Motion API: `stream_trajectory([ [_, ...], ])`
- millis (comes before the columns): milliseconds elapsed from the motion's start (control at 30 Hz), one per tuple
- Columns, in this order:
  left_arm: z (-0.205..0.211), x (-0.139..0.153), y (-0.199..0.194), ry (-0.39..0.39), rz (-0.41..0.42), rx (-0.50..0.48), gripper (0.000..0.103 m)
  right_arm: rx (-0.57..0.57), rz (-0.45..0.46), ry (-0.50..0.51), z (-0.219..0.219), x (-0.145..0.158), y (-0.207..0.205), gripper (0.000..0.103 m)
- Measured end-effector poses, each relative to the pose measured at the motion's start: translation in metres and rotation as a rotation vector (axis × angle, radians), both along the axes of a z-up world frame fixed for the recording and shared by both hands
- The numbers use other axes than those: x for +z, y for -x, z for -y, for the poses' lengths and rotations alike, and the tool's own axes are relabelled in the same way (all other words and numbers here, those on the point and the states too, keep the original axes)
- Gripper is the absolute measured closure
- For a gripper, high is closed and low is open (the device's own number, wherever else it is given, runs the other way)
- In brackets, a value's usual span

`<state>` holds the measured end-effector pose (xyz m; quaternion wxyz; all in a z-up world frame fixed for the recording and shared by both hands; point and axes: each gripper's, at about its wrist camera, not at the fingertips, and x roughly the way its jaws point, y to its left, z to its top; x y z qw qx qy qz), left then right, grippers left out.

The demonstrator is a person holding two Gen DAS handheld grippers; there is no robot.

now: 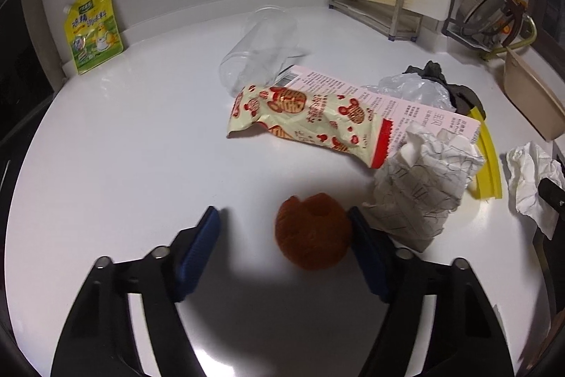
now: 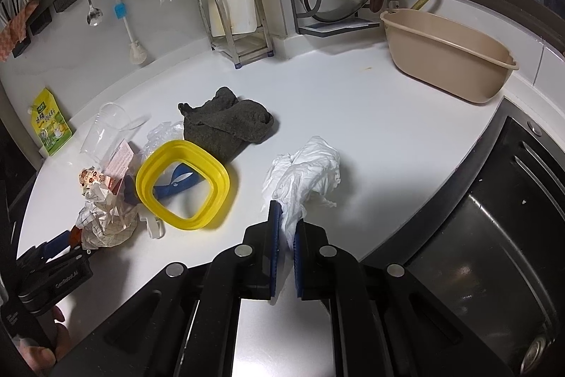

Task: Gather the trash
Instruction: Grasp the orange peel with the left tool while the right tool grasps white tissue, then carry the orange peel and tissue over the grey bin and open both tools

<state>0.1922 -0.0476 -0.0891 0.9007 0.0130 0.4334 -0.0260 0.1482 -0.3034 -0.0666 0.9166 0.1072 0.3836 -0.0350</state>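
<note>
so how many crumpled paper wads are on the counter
2: a white wad near the sink, pinched in the right claw, and a printed wad just right of the left claw, beside the yellow ring. More may be hidden.

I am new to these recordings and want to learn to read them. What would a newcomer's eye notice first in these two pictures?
First, the yellow ring lying flat on the white counter, just in front of a dark grey cloth. Next, the right tool, shut on a crumpled white tissue near the sink edge. In the left wrist view, a reddish-brown ball sits between the left tool's spread blue fingers, beside a red-printed snack wrapper.
</note>
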Motion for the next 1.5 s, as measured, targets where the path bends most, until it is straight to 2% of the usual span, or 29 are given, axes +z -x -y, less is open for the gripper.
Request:
stream_trajectory([
  [33, 0.001, 0.001, 0.001, 0.003, 0.001, -0.011, 0.048, 0.001, 0.002, 0.001, 0.0, 0.0, 0.0, 0.096],
  [100, 0.002, 0.003, 0.003, 0.013, 0.0, -0.029, 0.069, 0.002, 0.005, 0.003, -0.001, 0.0, 0.001, 0.096],
  [300, -0.005, 0.007, 0.014, 0.057, 0.014, -0.052, 0.08, 0.004, 0.02, 0.011, -0.003, 0.002, 0.004, 0.096],
  [667, -0.019, 0.033, 0.068, 0.036, 0.12, -0.094, 0.083, 0.015, 0.061, 0.056, -0.016, 0.014, 0.039, 0.096],
  [967, -0.007, 0.05, 0.132, 0.047, 0.161, -0.184, 0.083, 0.029, 0.077, 0.043, -0.039, 0.015, 0.111, 0.096],
  [1100, 0.001, 0.047, 0.16, 0.029, 0.161, -0.236, 0.083, 0.051, 0.069, 0.018, -0.059, 0.01, 0.153, 0.096],
  [1267, 0.005, 0.037, 0.193, 0.013, 0.165, -0.271, 0.082, 0.067, 0.065, 0.036, -0.082, 0.006, 0.197, 0.096],
  [1500, 0.007, 0.009, 0.222, -0.026, 0.124, -0.31, 0.081, 0.094, -0.033, 0.014, -0.1, -0.03, 0.227, 0.096],
])
